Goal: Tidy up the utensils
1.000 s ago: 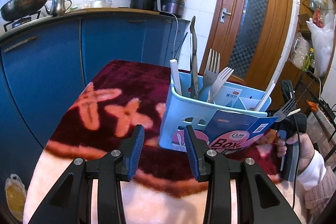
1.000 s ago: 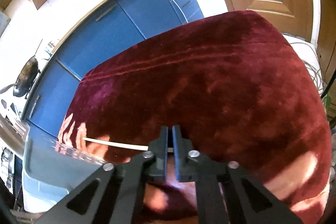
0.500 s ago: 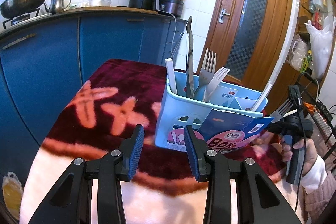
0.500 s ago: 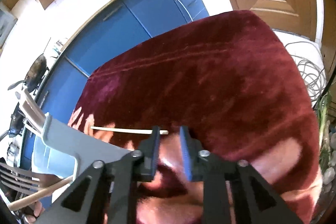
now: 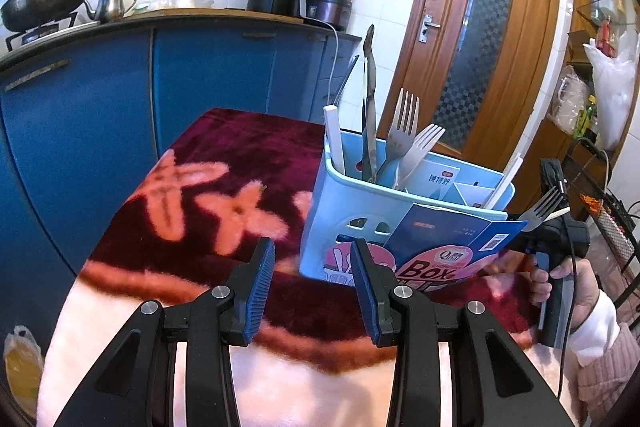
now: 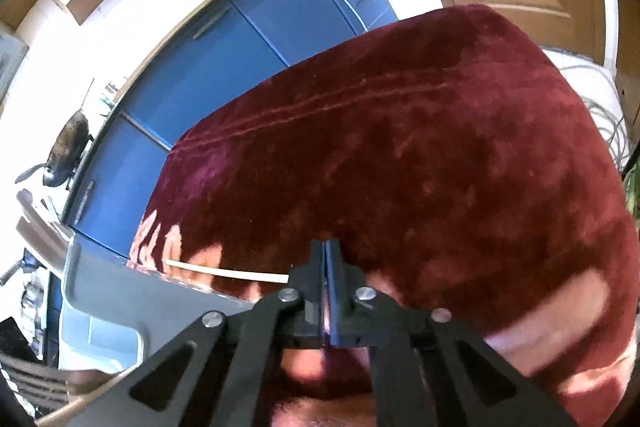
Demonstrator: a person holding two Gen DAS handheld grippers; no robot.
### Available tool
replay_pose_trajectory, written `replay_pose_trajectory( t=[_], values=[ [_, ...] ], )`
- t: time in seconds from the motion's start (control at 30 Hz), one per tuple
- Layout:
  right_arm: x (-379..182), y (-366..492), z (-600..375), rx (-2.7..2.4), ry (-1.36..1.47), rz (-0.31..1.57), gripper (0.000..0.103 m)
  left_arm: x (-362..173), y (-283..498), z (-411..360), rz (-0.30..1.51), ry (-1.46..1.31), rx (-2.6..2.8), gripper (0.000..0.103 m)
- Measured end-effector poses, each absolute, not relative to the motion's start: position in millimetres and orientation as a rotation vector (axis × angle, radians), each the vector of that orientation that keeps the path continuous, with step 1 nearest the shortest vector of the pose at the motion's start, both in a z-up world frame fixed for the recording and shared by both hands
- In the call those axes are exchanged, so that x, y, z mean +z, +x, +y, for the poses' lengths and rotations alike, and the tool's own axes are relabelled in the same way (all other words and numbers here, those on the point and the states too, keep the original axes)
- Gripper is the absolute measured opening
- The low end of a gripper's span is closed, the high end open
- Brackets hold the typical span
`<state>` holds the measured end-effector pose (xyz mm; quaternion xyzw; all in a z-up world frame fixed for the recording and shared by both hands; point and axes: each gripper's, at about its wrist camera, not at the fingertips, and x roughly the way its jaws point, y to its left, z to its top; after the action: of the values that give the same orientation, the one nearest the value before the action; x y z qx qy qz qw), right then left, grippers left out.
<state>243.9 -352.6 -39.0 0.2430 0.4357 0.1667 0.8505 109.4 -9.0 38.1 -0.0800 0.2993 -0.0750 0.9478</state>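
Left wrist view: the left tongs (image 5: 312, 283) hover spread and empty before the light-blue plastic utensil basket (image 5: 360, 223) on the burgundy blanket-covered surface (image 5: 224, 163).

Right wrist view: the right tongs (image 6: 326, 267) are pressed together on the end of a thin pale wooden chopstick (image 6: 224, 271), light, stiff and slippery. Only the left view shows the basket's forks.

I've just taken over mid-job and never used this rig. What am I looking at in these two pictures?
No robot arm: a person holds a two-finger gripper in each hand, with a camera on each looking along its fingers. One picture is from the left gripper, open and empty, facing a light blue caddy of forks on a red blanket; the person's right hand shows at the edge. The other is from the right gripper, shut, seemingly on a pale stick.
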Motion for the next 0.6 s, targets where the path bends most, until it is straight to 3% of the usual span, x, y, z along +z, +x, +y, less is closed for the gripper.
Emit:
replay_pose_trajectory(
  t=[0.53, 0.57, 0.6],
  values=[
    [-22.3, 207.7, -341.1, 0.426, 0.241, 0.883, 0.005, 39.4, 107.6, -10.0, 0.609, -0.167, -0.164, 0.040],
    [-19.9, 206.6, -338.8, 0.418, 0.199, 0.869, 0.013, 39.6, 107.4, -9.8, 0.607, -0.166, -0.163, 0.040],
    [-17.6, 205.8, -336.6, 0.419, 0.163, 0.858, 0.028, 39.7, 107.4, -9.3, 0.607, -0.166, -0.162, 0.040]
  ],
)
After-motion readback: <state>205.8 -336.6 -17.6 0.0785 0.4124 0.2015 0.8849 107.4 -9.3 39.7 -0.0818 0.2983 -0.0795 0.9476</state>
